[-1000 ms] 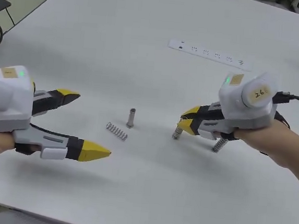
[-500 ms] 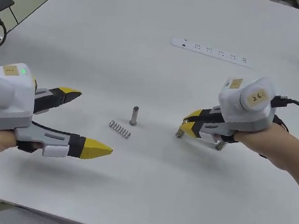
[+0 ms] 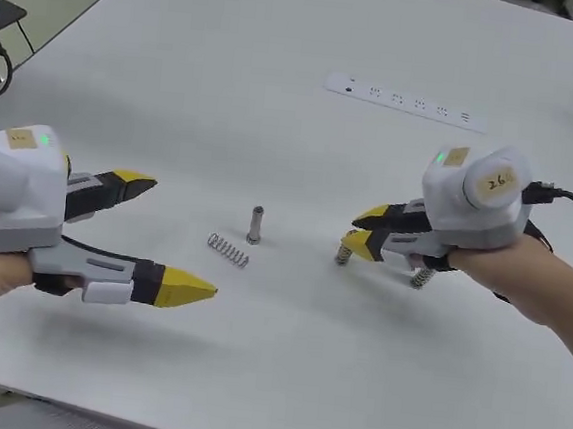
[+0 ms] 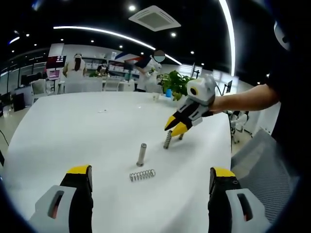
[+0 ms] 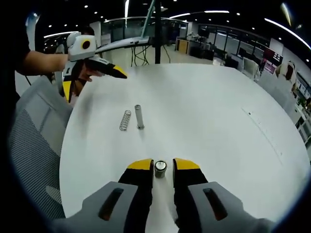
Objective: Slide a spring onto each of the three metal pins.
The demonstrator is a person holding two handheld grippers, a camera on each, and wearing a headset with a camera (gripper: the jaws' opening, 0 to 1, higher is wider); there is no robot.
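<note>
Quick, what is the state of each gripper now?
Left gripper: wide open, empty.
Right gripper: slightly open, jaws either side of a spring-covered pin, not clamping.

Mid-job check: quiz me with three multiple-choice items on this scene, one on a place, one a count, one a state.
1. The loose spring lies: A in a gripper; B flat on the table beside the bare pin; C on the power strip.
2. Pins already carrying a spring: A none; B one; C two.
3. The left gripper is: A wide open, empty; B shut on a spring; C shut on a pin.
Key: 1 B, it lies by the pin's foot. 2 C, the first sprung pin at the right gripper, the second sprung pin near it. 3 A, its yellow tips stand far apart.
</note>
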